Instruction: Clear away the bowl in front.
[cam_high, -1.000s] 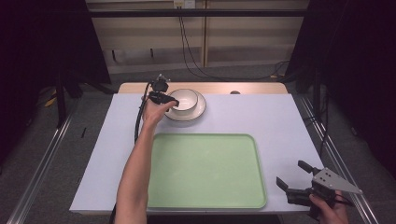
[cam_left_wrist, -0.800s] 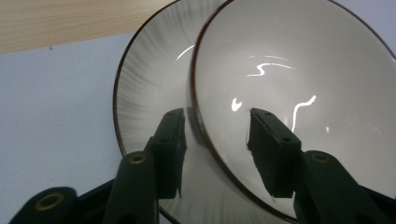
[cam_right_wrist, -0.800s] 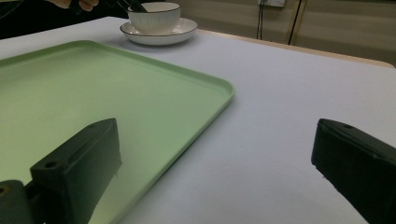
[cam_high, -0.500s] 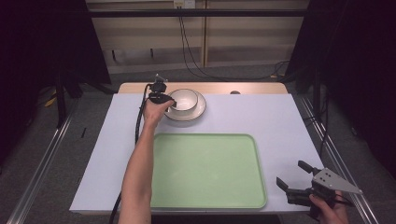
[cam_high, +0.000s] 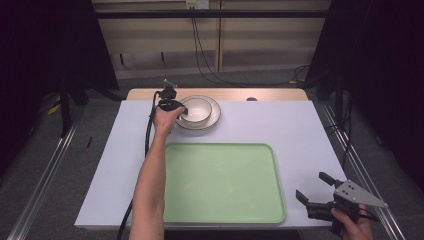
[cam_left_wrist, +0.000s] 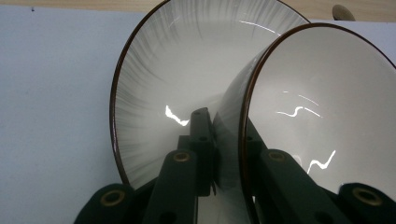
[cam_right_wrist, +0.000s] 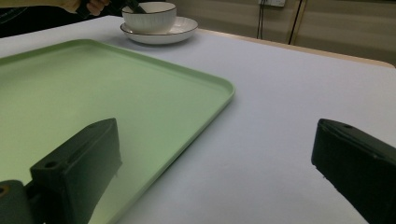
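Two grippers are in my hands now. My left gripper (cam_high: 181, 111) is at the far side of the table (cam_high: 300, 130), and its jaws have just been closing. They now pinch the left wall of the bowl (cam_high: 197, 110), one jaw inside the bowl and one outside, as the left gripper view shows. The bowl sits in the plate (cam_high: 214, 116), which stands on the far part of the table, just beyond the green tray (cam_high: 220, 185). In the left gripper view the bowl (cam_left_wrist: 322, 107) is to the right of the plate (cam_left_wrist: 173, 70). My right gripper (cam_high: 320, 192) is at the near right corner, just right of the tray, with its jaws spread wide and nothing between them.
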